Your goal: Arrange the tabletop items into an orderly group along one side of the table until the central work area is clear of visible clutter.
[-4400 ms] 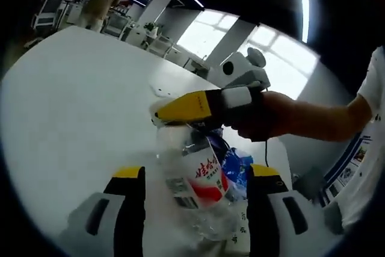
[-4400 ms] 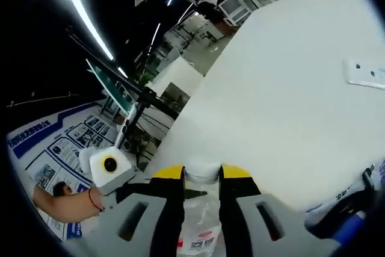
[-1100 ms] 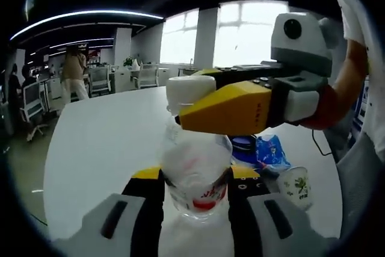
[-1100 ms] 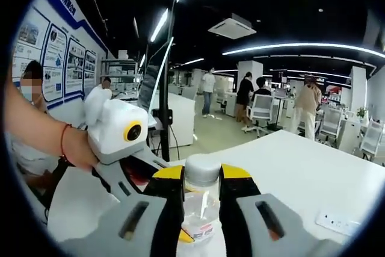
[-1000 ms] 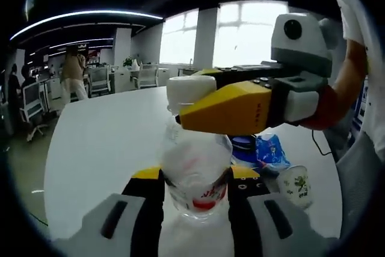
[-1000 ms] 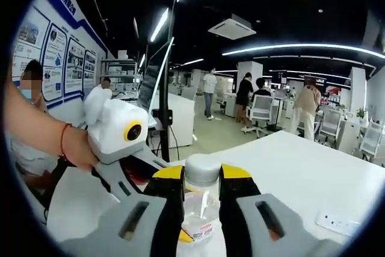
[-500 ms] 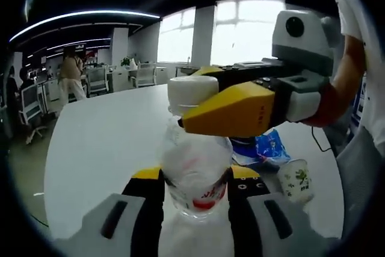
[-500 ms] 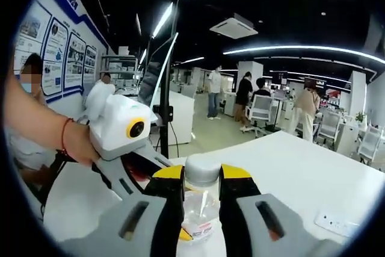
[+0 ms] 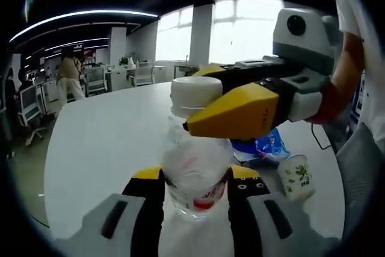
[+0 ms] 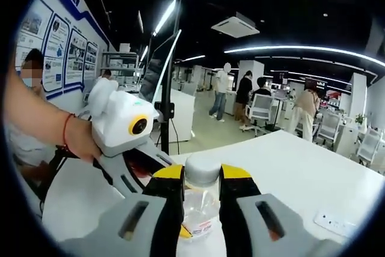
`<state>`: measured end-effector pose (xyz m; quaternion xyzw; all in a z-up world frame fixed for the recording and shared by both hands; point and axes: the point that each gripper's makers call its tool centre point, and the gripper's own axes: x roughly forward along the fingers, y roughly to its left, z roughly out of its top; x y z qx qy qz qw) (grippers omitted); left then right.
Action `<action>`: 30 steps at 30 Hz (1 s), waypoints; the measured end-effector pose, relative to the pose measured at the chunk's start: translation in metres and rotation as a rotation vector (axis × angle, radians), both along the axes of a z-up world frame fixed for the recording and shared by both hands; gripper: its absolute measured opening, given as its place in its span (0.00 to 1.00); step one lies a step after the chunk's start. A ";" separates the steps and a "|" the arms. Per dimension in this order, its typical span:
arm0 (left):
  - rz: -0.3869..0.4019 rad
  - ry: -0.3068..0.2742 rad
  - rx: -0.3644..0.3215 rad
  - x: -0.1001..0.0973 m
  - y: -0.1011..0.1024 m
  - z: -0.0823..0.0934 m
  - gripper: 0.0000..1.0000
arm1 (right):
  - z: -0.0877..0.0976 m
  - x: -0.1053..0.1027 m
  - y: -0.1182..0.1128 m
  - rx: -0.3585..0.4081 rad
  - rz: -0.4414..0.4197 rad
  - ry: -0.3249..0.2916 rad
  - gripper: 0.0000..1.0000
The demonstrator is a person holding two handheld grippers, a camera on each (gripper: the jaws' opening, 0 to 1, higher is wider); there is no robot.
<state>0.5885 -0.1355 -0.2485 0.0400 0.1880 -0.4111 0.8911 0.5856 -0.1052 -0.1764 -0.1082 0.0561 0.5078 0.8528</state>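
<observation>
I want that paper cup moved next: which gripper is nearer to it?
Hard to say. Left gripper clamps the bottle body, right gripper its cap; the paper cup stands apart beside them.

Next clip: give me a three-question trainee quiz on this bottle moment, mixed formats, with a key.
1. True or false: the left gripper is shut on the body of the plastic bottle.
2. Which part does the right gripper clamp: (a) white cap (b) label (c) base?
3. Fill in: behind the bottle, beside the blue bag, stands a paper ____ on the white table.

Key: 1 true; 2 a; 3 cup.
</observation>
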 end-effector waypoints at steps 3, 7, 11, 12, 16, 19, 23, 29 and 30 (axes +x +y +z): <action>-0.002 0.004 0.007 -0.001 0.000 -0.002 0.40 | -0.002 0.000 0.000 -0.006 0.000 0.005 0.19; -0.002 0.006 0.013 0.000 0.002 -0.004 0.40 | -0.004 -0.001 -0.001 -0.014 -0.004 0.007 0.19; -0.004 0.009 0.015 -0.001 0.002 -0.007 0.40 | -0.005 -0.004 -0.001 -0.024 0.002 -0.002 0.19; -0.004 0.009 0.015 -0.001 0.002 -0.007 0.40 | -0.005 -0.004 -0.001 -0.024 0.002 0.000 0.19; -0.002 0.012 0.016 -0.001 0.003 -0.007 0.41 | -0.006 -0.006 -0.001 -0.033 0.008 -0.002 0.20; 0.001 0.014 0.019 -0.002 0.002 -0.008 0.41 | -0.006 -0.007 -0.002 -0.048 0.008 -0.006 0.20; 0.006 0.019 0.020 -0.002 0.002 -0.008 0.41 | -0.006 -0.007 -0.003 -0.060 0.013 -0.003 0.20; 0.009 0.022 0.019 -0.002 0.000 -0.008 0.41 | -0.007 -0.007 -0.006 -0.067 0.005 -0.001 0.21; 0.009 0.022 0.020 -0.002 0.000 -0.008 0.41 | -0.007 -0.007 -0.006 -0.067 0.006 0.001 0.21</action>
